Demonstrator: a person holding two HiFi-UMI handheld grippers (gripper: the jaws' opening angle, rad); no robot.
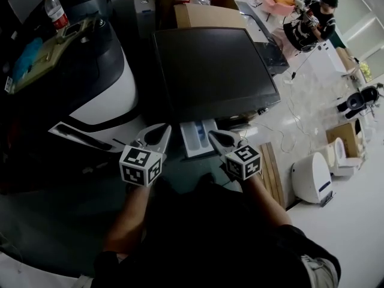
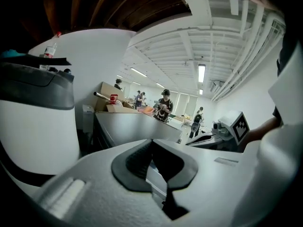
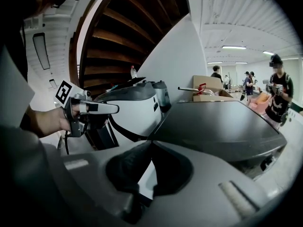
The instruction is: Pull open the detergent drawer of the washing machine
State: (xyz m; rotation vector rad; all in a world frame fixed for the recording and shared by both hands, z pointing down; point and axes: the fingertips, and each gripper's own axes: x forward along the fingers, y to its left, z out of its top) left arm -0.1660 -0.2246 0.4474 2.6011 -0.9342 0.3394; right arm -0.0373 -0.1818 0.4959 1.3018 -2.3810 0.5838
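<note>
The washing machine (image 1: 210, 71) has a dark flat top, seen from above in the head view. Its detergent drawer (image 1: 197, 138), a white tray with bluish compartments, stands pulled out from the front edge. My left gripper (image 1: 164, 131) hovers just left of the drawer, and my right gripper (image 1: 213, 137) just right of it. Neither touches it. In the left gripper view the left gripper (image 2: 151, 141) has its tips together with nothing between them. The right gripper (image 3: 150, 144) is likewise shut and empty in its own view.
A rounded white-and-black machine (image 1: 102, 89) stands close on the left, with a water bottle (image 1: 55, 11) on it. Cardboard boxes (image 1: 204, 11) sit behind the washer. Wooden boards (image 1: 273, 173) and white appliances (image 1: 312, 176) lie at the right. A person (image 1: 312, 17) stands far back.
</note>
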